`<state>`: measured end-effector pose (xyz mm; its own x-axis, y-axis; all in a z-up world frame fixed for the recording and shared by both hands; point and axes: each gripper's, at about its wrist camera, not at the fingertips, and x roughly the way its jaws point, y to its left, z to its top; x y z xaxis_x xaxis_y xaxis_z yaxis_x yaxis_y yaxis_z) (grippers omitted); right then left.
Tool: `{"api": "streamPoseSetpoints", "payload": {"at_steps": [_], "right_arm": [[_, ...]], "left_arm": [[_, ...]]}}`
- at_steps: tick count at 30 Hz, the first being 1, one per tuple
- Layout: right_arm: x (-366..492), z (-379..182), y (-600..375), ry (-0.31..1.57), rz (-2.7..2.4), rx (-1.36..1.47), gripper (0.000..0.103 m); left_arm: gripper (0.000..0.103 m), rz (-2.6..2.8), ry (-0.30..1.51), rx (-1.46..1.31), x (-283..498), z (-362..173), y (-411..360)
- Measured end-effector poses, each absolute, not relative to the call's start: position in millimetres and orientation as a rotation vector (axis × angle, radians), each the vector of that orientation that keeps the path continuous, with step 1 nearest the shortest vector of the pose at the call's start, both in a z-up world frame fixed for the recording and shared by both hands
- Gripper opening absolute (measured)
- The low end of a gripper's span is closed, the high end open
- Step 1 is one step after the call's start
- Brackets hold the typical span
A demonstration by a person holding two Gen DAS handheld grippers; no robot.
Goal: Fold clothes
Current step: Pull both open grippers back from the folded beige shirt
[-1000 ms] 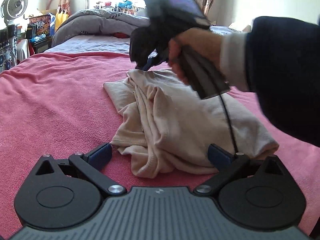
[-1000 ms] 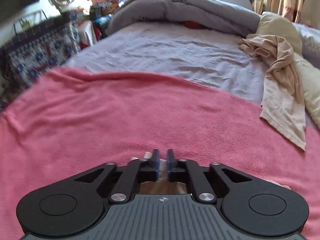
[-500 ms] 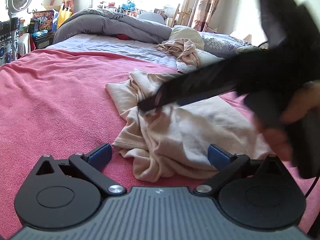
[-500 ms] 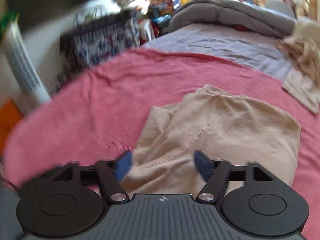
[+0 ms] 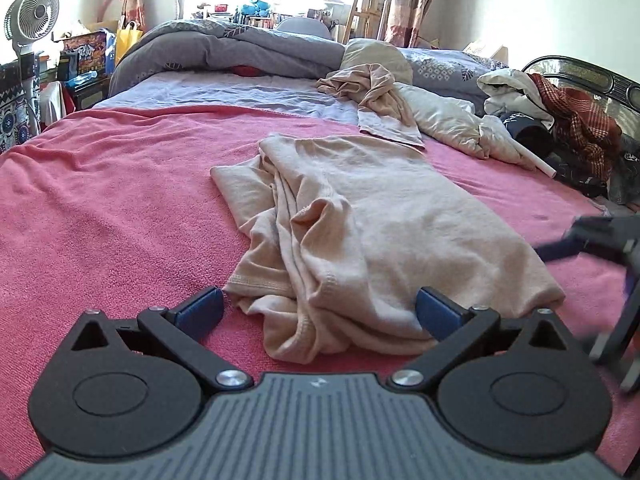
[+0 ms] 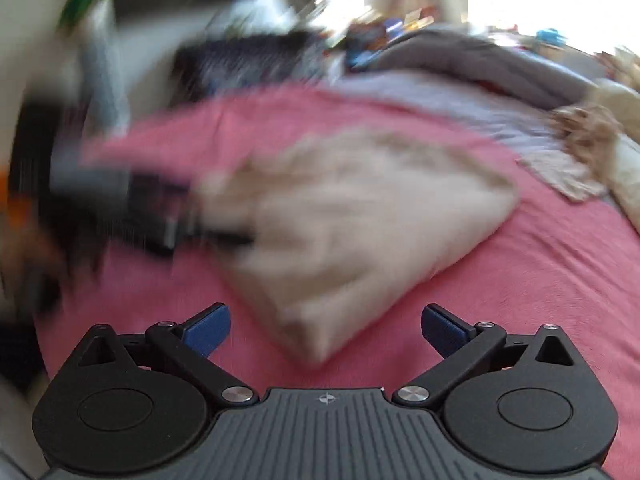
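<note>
spread over a pink blanket (image 5: pixel 104 184), the half-folded beige shirt (image 5: pixel 384 216) awaits regripping: left gripper (image 5: pixel 320 306) fingers spread astride its bunched hem, right gripper (image 6: pixel 326 326) fingers just opened wide, empty, corner ahead.

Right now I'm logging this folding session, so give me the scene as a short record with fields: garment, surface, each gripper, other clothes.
garment: beige shirt, bunched along one side, lying flat, nothing holding it
surface: pink blanket on the bed
left gripper: open, the shirt's near hem between its fingers, not pinched
right gripper: open, jaws just opened wide, empty, picture blurred
other clothes: second beige garment heaped near the pillow
</note>
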<state>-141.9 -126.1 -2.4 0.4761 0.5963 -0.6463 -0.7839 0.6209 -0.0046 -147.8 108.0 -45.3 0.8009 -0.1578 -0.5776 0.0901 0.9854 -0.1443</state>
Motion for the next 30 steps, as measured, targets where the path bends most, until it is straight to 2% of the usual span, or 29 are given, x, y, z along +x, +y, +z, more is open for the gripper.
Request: {"api": "streamPoseSetpoints", "payload": {"at_steps": [9,23,30], "right_arm": [[-141,-7,-126,0.625,0.839,-0.317,0.103],[-127,-24,-139,0.643,0.866,-0.274,0.103],[-146,-16,-133,0.645,0.859,-0.279,0.103]], "left_arm": [[0.103,-0.094,0.655,-0.026,-144,-45,95],[0.103,-0.087,0.669,-0.017,-142,-42,95],[0.103,-0.097,0.671,-0.033,-139,-42,99]]}}
